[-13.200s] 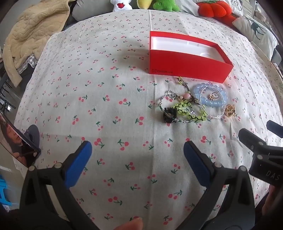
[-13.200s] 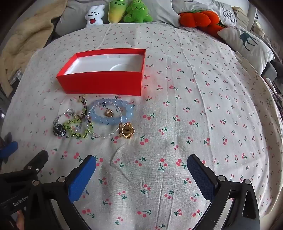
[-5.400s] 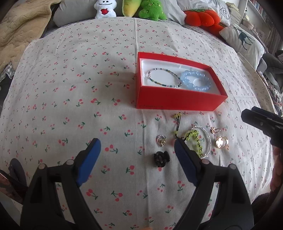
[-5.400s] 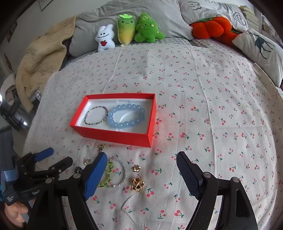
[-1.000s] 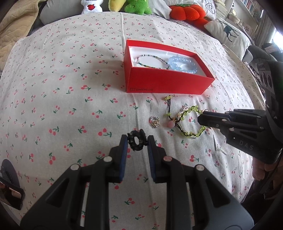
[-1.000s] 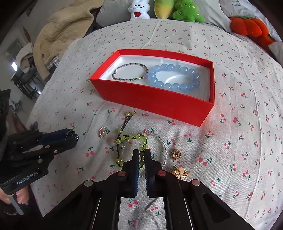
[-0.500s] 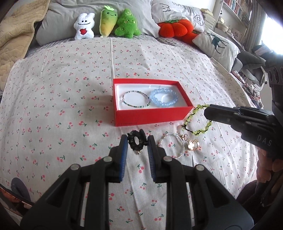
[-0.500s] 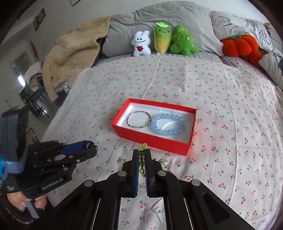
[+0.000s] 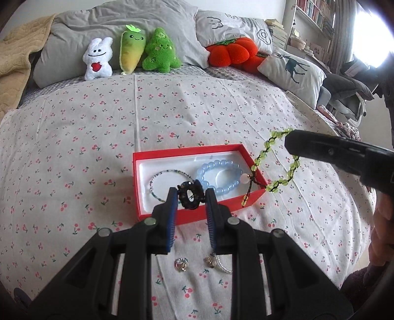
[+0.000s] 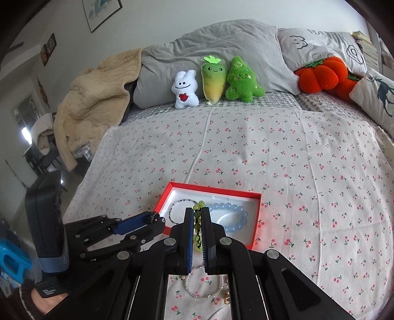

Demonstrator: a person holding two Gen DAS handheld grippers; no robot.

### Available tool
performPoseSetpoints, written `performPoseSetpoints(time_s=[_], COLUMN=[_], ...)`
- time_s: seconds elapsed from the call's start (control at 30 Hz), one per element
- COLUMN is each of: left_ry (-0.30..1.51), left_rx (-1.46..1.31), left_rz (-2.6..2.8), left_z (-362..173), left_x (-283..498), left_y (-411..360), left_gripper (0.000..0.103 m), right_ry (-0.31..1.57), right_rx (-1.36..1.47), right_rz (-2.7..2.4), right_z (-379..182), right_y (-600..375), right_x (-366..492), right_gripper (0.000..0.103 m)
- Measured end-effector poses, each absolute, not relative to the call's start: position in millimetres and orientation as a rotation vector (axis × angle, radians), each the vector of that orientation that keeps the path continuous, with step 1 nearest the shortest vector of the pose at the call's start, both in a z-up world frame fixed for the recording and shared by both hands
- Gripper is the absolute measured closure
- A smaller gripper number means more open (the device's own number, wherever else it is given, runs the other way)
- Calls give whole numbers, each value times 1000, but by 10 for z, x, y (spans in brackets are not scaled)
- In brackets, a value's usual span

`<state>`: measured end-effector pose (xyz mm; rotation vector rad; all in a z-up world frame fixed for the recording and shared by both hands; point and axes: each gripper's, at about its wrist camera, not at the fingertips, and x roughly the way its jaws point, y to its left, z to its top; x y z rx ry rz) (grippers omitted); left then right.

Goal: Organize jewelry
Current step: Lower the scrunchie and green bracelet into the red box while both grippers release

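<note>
Cherry-print bedspread (image 9: pixel 73 137), green bracelet (image 9: pixel 275 161) dangling vertically

This is a bedroom in a home. A bed (image 10: pixel 246 152) with a cherry-print sheet fills both views. At its head, grey pillows (image 10: pixel 209 54) back three plush toys (image 10: pixel 214 81) and an orange pumpkin cushion (image 10: pixel 317 73). A beige blanket (image 10: pixel 93 98) is heaped at the bed's left head corner. Framed pictures (image 10: pixel 101 12) hang on the wall above the pillows. Right of the bed stand what look like bookshelves (image 9: pixel 312 14) and a grey chair (image 9: pixel 349 98).
</note>
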<state>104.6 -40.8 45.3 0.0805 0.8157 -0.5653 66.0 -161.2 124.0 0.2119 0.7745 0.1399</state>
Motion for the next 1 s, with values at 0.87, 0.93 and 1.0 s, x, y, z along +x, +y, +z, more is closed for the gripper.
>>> performPoseSetpoints(time_s=[0.87, 0.93, 1.0], left_ry=[865, 862, 851], left_rx=[90, 88, 87], left_rz=[-498, -496, -497], left_z=[167, 204, 258], left_x=[1361, 1337, 1291], left_y=[-526, -507, -486], left_gripper=[77, 72, 64], right_ry=[894, 903, 907], right_rx=[237, 229, 223], right_rz=[77, 69, 64], right_z=[588, 567, 573], right_y=[-1835, -1846, -1846], right_x=[1257, 1250, 1221], right_gripper=[97, 97, 96])
